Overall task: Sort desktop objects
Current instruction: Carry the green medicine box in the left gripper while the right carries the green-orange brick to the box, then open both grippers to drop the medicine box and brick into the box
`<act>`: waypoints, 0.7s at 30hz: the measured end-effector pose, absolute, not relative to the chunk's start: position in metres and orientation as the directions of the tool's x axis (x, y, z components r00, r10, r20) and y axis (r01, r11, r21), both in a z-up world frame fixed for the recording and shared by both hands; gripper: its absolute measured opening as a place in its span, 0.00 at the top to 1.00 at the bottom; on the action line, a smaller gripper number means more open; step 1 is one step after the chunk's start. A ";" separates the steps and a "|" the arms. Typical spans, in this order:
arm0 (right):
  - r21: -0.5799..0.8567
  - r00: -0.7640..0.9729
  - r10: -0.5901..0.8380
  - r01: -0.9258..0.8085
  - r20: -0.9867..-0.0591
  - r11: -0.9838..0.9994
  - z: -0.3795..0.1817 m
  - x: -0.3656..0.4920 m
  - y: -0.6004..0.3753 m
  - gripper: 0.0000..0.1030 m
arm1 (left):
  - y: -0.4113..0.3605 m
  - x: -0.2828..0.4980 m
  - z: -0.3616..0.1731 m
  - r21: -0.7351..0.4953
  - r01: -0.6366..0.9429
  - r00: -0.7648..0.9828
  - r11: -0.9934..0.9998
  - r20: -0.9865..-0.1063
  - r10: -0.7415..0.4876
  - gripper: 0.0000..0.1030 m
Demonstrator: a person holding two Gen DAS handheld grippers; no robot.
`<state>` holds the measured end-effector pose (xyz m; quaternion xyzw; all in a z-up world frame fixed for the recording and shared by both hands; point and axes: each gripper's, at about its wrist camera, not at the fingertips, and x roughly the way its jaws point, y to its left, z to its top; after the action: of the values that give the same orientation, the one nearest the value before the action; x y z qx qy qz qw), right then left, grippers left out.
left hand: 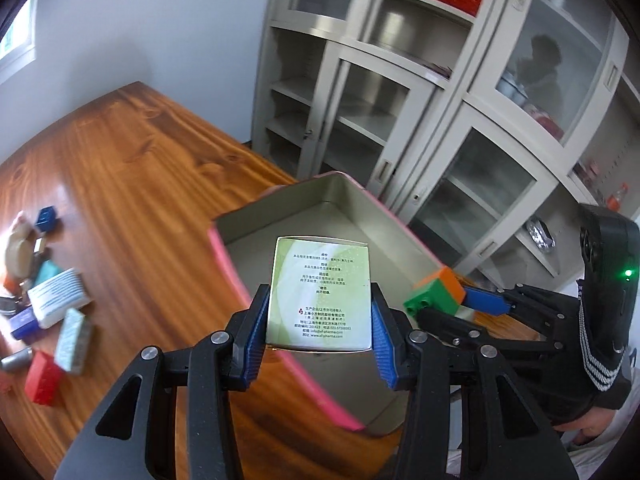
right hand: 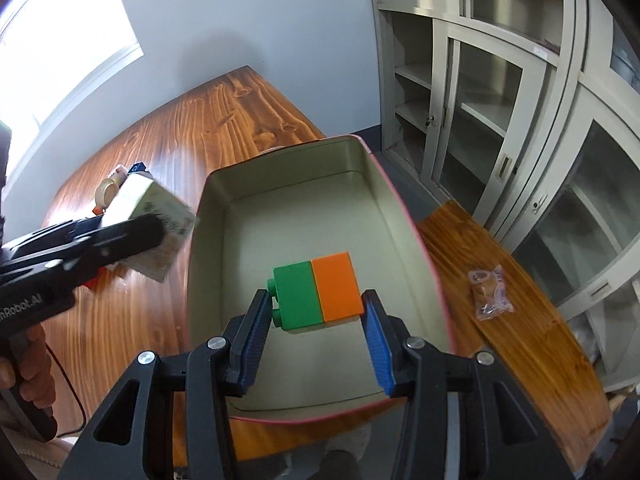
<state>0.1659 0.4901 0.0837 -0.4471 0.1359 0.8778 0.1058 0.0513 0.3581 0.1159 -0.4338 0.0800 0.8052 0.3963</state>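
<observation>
My left gripper (left hand: pixel 320 300) is shut on a pale green medicine box (left hand: pixel 320 276) with printed text, held upright over the near edge of an open tin (left hand: pixel 224 252) with a pink outside and bare inside. My right gripper (right hand: pixel 316 300) is shut on a green and orange toy brick (right hand: pixel 316 286) above the tin's floor (right hand: pixel 280 220). The left wrist view shows that brick (left hand: pixel 434 290) at the tin's right corner in the right gripper (left hand: pixel 452 306). The right wrist view shows the left gripper (right hand: pixel 152 224) with the medicine box (right hand: pixel 140 196) just left of the tin.
The tin stands on a wooden table (left hand: pixel 140 160). At its left lies a pile: a red block (left hand: pixel 42 378), a white packet (left hand: pixel 60 296), a tape roll (left hand: pixel 18 256), small blue boxes. A small bag of rubber bands (right hand: pixel 490 290) lies right of the tin. Grey glass-door cabinets (left hand: pixel 400 120) stand behind.
</observation>
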 end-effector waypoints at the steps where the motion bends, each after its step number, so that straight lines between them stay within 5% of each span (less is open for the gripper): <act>1: 0.142 -0.578 0.061 -0.300 -0.814 -0.943 0.083 0.167 0.494 0.51 | 0.366 0.054 0.114 -0.213 -0.709 -0.306 -0.673 -0.766 0.565 0.53; 11: 0.120 -0.577 0.025 -0.213 -0.817 -0.970 0.081 0.169 0.519 0.51 | 0.395 0.075 0.099 -0.215 -0.683 -0.291 -0.698 -0.797 0.530 0.50; 15: 0.112 -0.577 0.016 -0.184 -0.816 -0.976 0.081 0.164 0.523 0.44 | 0.390 0.077 0.096 -0.234 -0.643 -0.306 -0.729 -0.794 0.525 0.36; 21: 0.120 -0.583 -0.004 -0.160 -0.813 -0.980 0.082 0.159 0.520 0.38 | 0.368 0.080 0.100 -0.230 -0.566 -0.377 -0.792 -0.782 0.496 0.31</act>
<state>0.1589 0.5197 0.0818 -0.4546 0.0902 0.8850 0.0438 0.0803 0.3685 0.0999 -0.4573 0.0381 0.8288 0.3203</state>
